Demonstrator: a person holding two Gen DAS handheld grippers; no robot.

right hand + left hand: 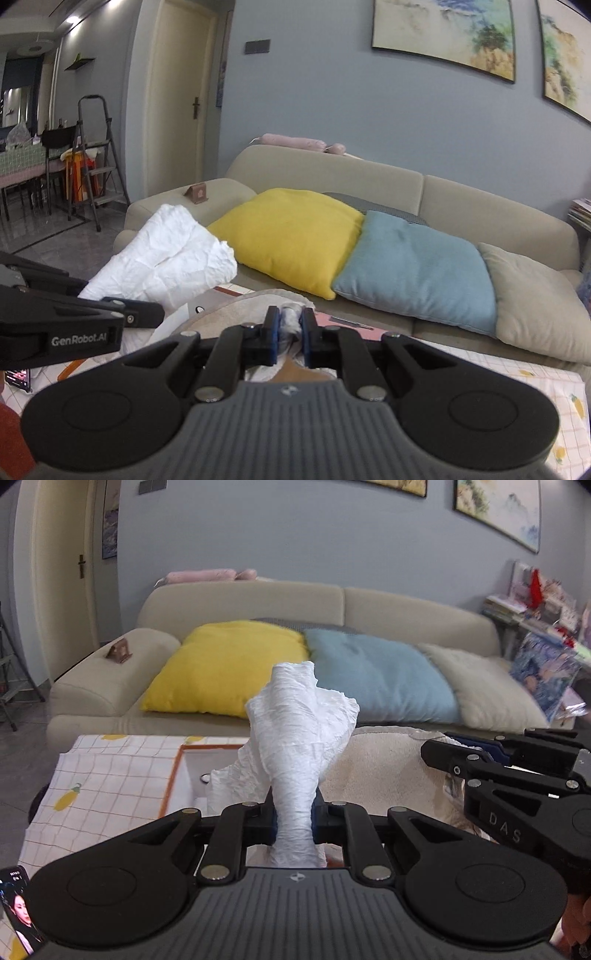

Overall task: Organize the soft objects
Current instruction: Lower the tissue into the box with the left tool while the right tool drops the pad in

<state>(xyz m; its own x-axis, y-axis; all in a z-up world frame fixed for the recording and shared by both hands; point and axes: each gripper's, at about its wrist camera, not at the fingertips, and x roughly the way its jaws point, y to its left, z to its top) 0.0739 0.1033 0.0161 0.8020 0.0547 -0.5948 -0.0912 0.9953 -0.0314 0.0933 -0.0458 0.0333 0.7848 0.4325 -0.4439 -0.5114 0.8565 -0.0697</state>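
We see a white crinkled sheet (pixel 295 738), thin and papery w/ fine creases, bunched into a twisted column that flares at the top. The left gripper (pixel 293 821) is clamped tight on its narrow neck, blue pads pressed into the folds. In the right view the same sheet (pixel 162 258) shows as a puffy, rumpled roll above the left gripper's black fingers (pixel 136 314). The right gripper (pixel 290 332) is nearly closed, pinching a small wad of whitish material (too bunched to tell if it's the same sheet). Below both lies a beige fuzzy cloth (pixel 388 768) on a table w/ a checked, lemon-print cover (pixel 110 771). Behind: a beige sofa (pixel 332 602) w/ plump yellow (pixel 225 664), blue (pixel 384 672) and cream (pixel 487 690) cushions.
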